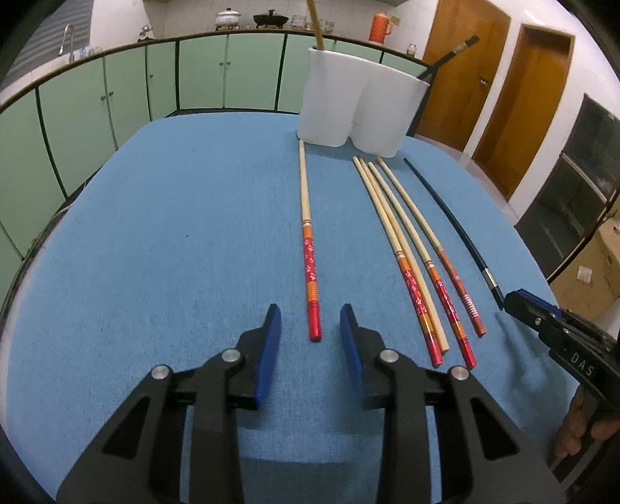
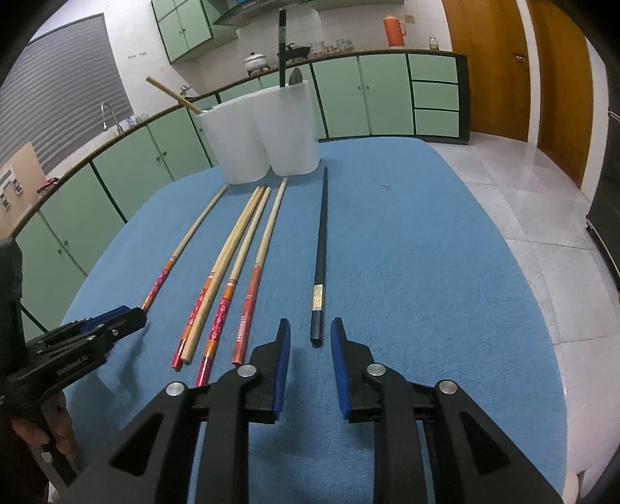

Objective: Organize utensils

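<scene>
Several red-handled bamboo chopsticks lie on the blue table. One chopstick (image 1: 308, 240) lies apart on the left, its red end between the open jaws of my left gripper (image 1: 310, 316). A cluster of chopsticks (image 1: 418, 256) lies to its right. A black chopstick (image 2: 321, 248) lies rightmost; its near end sits just ahead of my open right gripper (image 2: 310, 329). The white two-cup holder (image 1: 360, 100) stands at the far edge, holding a bamboo chopstick (image 1: 316, 23) and a black utensil (image 2: 282, 42).
The blue table (image 1: 174, 232) ends at the right, above white floor tiles (image 2: 534, 217). Green cabinets (image 1: 97, 112) and a counter with pots run behind. Wooden doors (image 1: 465, 69) stand at the right.
</scene>
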`<state>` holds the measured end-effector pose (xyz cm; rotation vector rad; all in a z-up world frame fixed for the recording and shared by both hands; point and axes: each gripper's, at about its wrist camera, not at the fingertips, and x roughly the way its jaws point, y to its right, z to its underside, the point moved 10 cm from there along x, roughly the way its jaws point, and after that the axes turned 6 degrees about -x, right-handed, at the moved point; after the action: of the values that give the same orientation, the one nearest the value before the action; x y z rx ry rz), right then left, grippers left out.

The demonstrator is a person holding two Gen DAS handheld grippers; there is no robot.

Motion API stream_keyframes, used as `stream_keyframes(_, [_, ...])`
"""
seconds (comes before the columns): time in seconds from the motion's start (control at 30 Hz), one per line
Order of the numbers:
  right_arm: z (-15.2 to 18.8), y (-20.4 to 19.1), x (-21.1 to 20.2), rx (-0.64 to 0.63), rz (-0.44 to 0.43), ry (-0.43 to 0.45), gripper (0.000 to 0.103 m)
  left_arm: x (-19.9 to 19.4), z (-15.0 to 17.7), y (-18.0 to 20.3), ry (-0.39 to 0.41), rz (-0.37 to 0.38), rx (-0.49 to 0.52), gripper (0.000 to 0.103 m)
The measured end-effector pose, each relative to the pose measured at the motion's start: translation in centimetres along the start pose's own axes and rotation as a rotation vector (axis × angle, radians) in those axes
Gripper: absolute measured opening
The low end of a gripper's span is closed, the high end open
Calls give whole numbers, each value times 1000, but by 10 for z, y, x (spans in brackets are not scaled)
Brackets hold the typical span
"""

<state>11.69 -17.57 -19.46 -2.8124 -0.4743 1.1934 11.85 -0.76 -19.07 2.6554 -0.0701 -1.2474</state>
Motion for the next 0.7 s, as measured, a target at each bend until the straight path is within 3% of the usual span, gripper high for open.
stream_keyframes(0.7, [4,-4,10,-21,8,-56,20,2,3,2,-7,-41,40,30])
